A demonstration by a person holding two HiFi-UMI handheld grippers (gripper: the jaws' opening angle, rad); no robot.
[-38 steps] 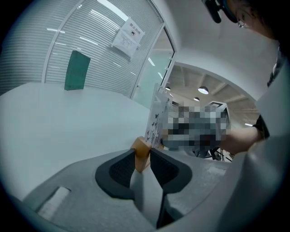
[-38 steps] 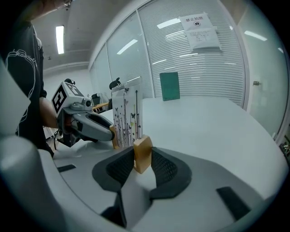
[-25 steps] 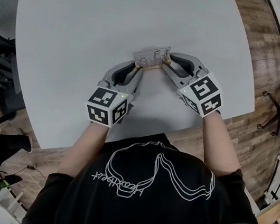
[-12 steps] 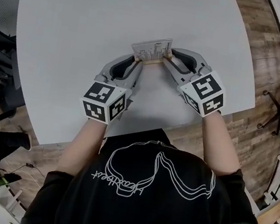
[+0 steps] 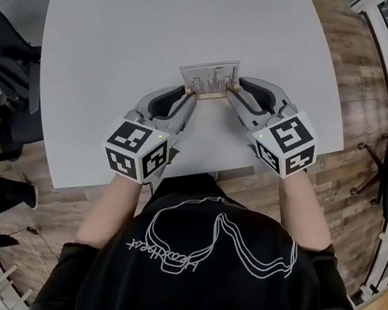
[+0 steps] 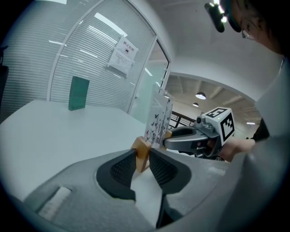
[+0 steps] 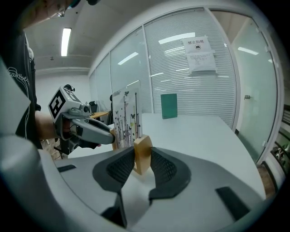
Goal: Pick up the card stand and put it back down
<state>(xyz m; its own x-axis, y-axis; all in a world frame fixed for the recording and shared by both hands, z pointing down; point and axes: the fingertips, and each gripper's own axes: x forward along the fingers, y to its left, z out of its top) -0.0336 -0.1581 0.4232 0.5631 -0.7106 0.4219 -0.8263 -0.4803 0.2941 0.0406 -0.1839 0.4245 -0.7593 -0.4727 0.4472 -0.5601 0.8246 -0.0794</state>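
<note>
Item: card stand, qty 1, a wooden base w/ 1 printed card upright in its slot. Location: bridged between the 2 tools, one base end in each. It appears raised just off the desk, card standing above the tips. Left tool: jaws narrowed onto its end of the base, ribbed pads pressing the wood on both sides. Right tool: same on the opposite end, block pinched between its pads. Reason for the two-ended hold, prob.: the base is long & slim and the card is tall, so a grip at each end keeps it level & stops it tipping. Taking the wood, not the card, also avoids bending the print. Tools angle in toward each other & slightly down, so the tips meet the low base w/o touching the card. Other: desk, qty 1, pale, rounded edge. Green upright block, qty 1, well beyond the left tool's tips, not involved. Paper notice, qty 1, on the glass wall beyond the right tool. Status, est.: pick-up done, put-down pending.
</note>
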